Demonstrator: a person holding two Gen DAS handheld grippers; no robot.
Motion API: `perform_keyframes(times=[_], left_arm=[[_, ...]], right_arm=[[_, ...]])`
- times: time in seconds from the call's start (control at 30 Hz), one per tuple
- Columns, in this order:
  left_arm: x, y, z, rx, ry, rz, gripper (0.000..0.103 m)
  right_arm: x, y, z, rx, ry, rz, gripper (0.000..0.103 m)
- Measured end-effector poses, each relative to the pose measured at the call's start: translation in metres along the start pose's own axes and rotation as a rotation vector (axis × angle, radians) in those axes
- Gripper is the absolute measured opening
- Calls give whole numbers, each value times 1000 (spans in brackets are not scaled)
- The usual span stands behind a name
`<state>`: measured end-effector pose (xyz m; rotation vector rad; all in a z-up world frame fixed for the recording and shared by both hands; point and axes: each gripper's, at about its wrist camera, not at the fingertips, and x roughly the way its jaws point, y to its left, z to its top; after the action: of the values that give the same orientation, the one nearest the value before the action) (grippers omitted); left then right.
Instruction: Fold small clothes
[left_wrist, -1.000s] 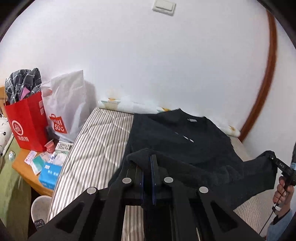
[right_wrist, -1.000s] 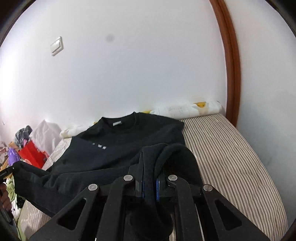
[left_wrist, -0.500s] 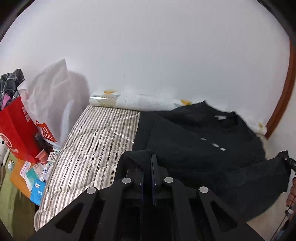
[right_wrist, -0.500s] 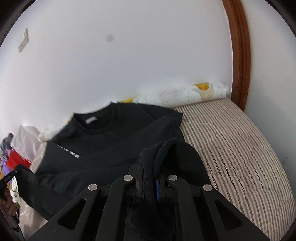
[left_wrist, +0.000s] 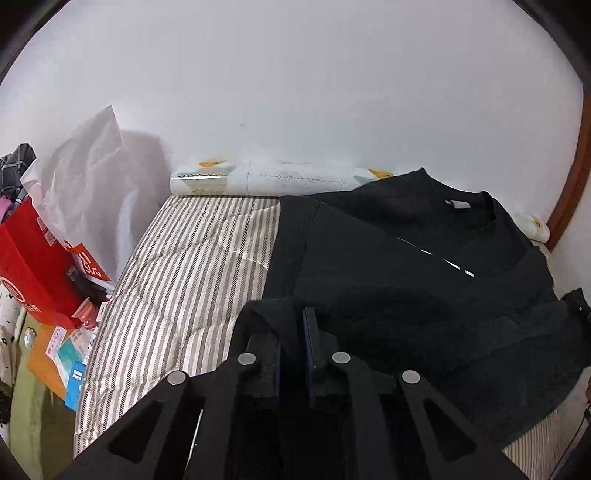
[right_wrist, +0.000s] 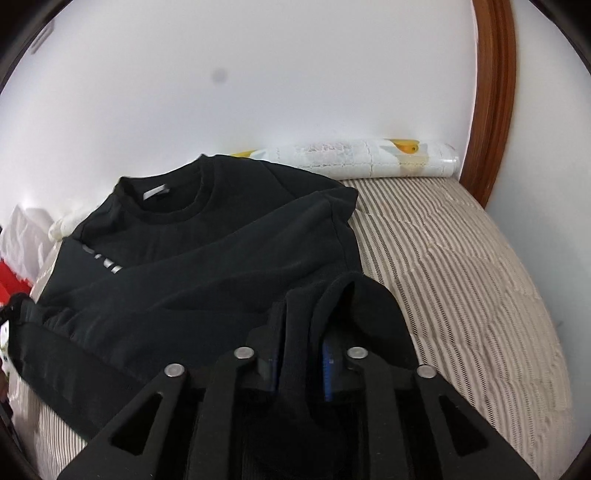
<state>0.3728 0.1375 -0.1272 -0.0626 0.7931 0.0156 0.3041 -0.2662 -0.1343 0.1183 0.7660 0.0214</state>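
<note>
A black sweatshirt (left_wrist: 388, 258) lies chest up on the striped mattress (left_wrist: 192, 280), collar toward the wall and a sleeve laid across its body (right_wrist: 203, 251). Its lower edge is folded up over the body and stretches between both grippers. My left gripper (left_wrist: 291, 325) has its jaws opening, a narrow gap packed with the hem's left corner, which also drapes over the left finger. My right gripper (right_wrist: 299, 332) has its jaws opening wider; a loop of the hem stands loose between the blue pads. The right gripper's tip (left_wrist: 578, 304) shows at the left wrist view's right edge.
A rolled patterned sheet (left_wrist: 277, 177) lies along the white wall at the mattress head. Left of the bed stand a red bag (left_wrist: 33, 269), a white plastic bag (left_wrist: 88, 177) and a low table with small boxes (left_wrist: 62, 354). A brown wooden frame (right_wrist: 495, 92) rises at the right.
Both grippers carried the hem forward and down toward the collar, laying the lower part over the body. Both pairs of jaws now stand a little wider, the right one more.
</note>
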Motion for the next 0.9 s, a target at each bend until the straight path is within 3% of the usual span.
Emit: perform_keyframes(times=[0.07, 0.13, 0.2, 0.43, 0.57, 0.73, 0.9], left_arm=[[-11, 3, -3, -1, 6, -21, 22], [-22, 6, -7, -8, 1, -33, 40], [-38, 12, -16, -12, -8, -47, 45], [-73, 37, -64, -65, 16, -84, 53], [-79, 52, -91, -100, 51, -86, 58], [-75, 63, -102, -133, 87, -93, 59], [-56, 68, -100, -198, 122, -196, 60]], right_arm=[[-22, 1, -5, -39, -35, 20, 36], [-44, 0, -11, -70, -73, 35, 48], [-65, -6, -20, -85, -110, 24, 49], [-93, -45, -62, -22, -73, -50, 49], [-86, -65, -79, 52, -11, -35, 49], [-77, -76, -82, 148, -2, -5, 49], [-60, -77, -76, 189, 12, -10, 49]])
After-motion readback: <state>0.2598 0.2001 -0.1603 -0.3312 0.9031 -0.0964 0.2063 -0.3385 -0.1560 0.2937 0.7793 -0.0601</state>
